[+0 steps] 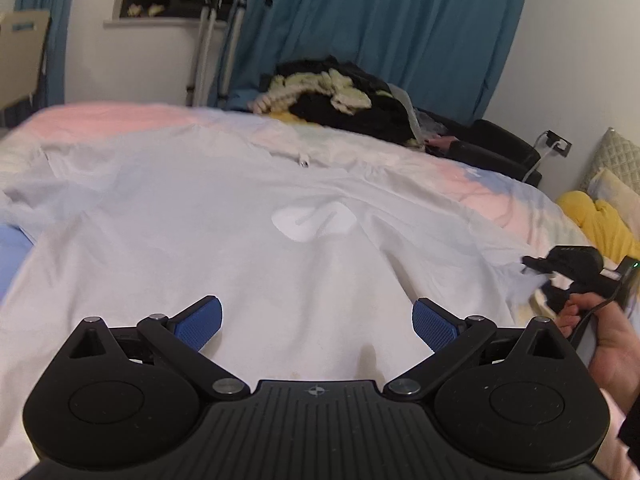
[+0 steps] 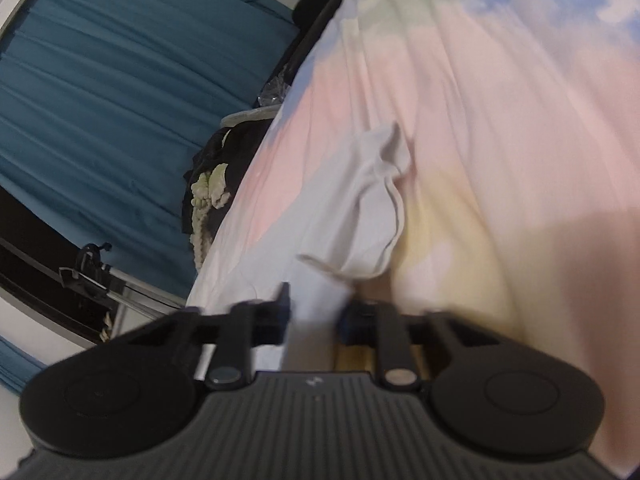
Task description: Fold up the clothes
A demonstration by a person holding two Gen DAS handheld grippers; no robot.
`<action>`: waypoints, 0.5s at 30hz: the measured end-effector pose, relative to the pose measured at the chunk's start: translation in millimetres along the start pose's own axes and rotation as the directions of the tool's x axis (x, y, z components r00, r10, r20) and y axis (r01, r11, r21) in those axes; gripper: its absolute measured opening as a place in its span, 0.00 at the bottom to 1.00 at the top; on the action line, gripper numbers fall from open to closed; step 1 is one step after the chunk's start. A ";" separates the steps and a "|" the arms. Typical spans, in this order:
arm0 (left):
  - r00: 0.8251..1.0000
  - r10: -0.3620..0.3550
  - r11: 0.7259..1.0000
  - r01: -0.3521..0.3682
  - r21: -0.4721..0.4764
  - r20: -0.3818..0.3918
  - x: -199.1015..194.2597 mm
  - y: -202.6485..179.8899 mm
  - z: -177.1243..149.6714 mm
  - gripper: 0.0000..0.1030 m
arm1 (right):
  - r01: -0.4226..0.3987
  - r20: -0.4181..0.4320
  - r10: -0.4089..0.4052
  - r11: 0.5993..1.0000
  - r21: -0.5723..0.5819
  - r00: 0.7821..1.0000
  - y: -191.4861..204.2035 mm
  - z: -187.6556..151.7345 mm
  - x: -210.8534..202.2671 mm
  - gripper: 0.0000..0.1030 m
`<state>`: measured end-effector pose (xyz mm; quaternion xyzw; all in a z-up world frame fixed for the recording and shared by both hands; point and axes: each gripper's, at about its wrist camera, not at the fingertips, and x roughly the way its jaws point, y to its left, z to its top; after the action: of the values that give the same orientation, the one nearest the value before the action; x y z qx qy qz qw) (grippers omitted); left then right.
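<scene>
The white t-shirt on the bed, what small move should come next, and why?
Probably lift the right gripper and carry the pinched sleeve inward over the white t-shirt. It is shut on the sleeve's cloth, the shirt lies spread flat on the bed, and the left gripper hangs open above the hem.

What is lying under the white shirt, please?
The shirt is spread on a pastel bedsheet, which shows around its edges. Whatever lies directly beneath the shirt's middle is covered.
</scene>
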<state>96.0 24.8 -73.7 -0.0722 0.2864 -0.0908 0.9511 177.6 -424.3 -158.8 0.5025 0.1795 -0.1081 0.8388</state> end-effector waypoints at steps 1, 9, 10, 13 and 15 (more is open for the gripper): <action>1.000 0.017 1.000 -0.017 0.017 0.021 -3.3 -1.3 1.2 0.99 | 0.012 0.018 -0.012 0.999 -0.033 1.000 7.5 4.0 -0.2 0.10; 0.990 0.085 0.996 -0.087 0.018 0.116 -21.9 15.5 9.3 0.99 | -0.115 0.016 0.138 0.879 -0.463 0.990 157.0 -18.9 2.3 0.08; 0.989 0.095 0.995 -0.096 0.002 0.115 -21.6 20.9 10.1 0.99 | -0.145 -0.017 0.159 0.841 -0.522 0.987 177.9 -33.9 5.2 0.08; 0.983 0.140 0.990 -0.135 -0.049 0.116 -19.8 38.5 12.4 0.99 | -0.246 -0.167 0.181 0.720 -0.648 0.969 230.3 -94.1 22.3 0.08; 0.978 0.177 0.981 -0.165 -0.105 0.114 -19.3 53.8 13.5 0.99 | -0.302 -0.270 0.152 0.652 -0.696 0.951 247.6 -141.9 36.4 0.08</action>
<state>94.8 82.4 -62.5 -0.0976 0.2366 0.0095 0.9666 273.0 -182.5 -35.7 0.1532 0.2210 0.1261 0.9549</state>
